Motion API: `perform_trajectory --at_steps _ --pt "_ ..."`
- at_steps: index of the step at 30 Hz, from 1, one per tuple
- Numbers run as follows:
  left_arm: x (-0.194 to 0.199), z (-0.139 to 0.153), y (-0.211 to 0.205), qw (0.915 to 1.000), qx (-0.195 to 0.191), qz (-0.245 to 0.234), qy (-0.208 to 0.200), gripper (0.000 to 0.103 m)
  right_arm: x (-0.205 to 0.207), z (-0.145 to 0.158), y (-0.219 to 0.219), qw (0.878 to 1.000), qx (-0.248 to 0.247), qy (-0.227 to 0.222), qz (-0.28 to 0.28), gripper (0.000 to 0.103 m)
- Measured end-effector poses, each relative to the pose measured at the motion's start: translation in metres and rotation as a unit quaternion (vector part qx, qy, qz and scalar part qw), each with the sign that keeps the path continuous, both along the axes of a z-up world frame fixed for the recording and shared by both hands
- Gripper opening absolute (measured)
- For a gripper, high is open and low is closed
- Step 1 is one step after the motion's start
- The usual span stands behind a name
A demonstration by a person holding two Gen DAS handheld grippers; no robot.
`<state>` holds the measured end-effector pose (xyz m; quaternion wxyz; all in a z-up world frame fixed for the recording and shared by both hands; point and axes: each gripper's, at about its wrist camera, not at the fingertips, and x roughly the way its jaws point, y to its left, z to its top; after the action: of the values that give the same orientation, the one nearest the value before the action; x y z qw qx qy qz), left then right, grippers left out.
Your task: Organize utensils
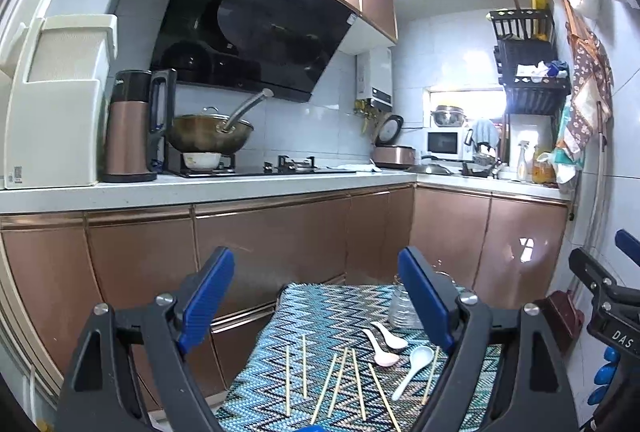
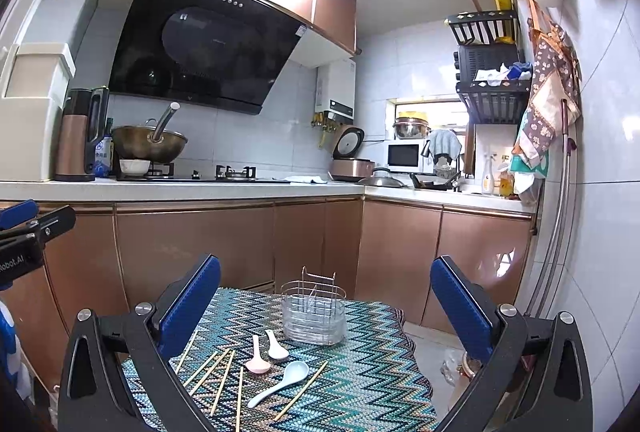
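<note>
three spoons [image 2: 276, 372], seven chopsticks [image 2: 224, 378] — one holder [image 2: 314, 318]

Left tool's right finger [image 1: 426, 306] hides most of the utensil holder [image 1: 400, 308]; chopsticks [image 1: 378, 396] run off bottom edge.

Black gripper [image 2: 326, 312] frames, ribbed blue pads [image 2: 190, 306], apparently silver screws.

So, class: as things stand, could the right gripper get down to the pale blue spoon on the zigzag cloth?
Probably yes. The right gripper hangs open above the cloth, and the pale blue spoon lies bare between its fingers' lines, only a chopstick close alongside. Nothing covers it.
</note>
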<state>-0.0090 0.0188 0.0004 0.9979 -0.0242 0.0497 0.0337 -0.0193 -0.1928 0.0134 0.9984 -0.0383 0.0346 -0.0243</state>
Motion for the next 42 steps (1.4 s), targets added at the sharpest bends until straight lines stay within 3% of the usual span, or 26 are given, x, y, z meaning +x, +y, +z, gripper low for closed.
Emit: perform_trajectory --at_steps 20,30,37,42 --pt "-0.002 0.000 -0.003 0.9997 0.013 0.008 -0.020 0.084 -0.005 0.002 0.000 1.000 -0.005 -0.017 -0.019 0.103" --pt "0.013 -0.002 0.007 0.9996 -0.019 -0.016 -0.013 0.084 0.005 -0.003 -0.010 1.000 0.007 -0.008 0.000 0.103" --pt "0.069 -0.012 0.027 0.9960 -0.027 -0.052 0.067 0.084 0.053 -0.028 -0.035 0.997 0.047 0.065 0.021 0.103" --pt "0.133 -0.043 0.034 0.9813 -0.045 -0.096 0.161 0.084 0.109 -0.065 -0.053 0.982 0.087 0.163 0.045 0.103"
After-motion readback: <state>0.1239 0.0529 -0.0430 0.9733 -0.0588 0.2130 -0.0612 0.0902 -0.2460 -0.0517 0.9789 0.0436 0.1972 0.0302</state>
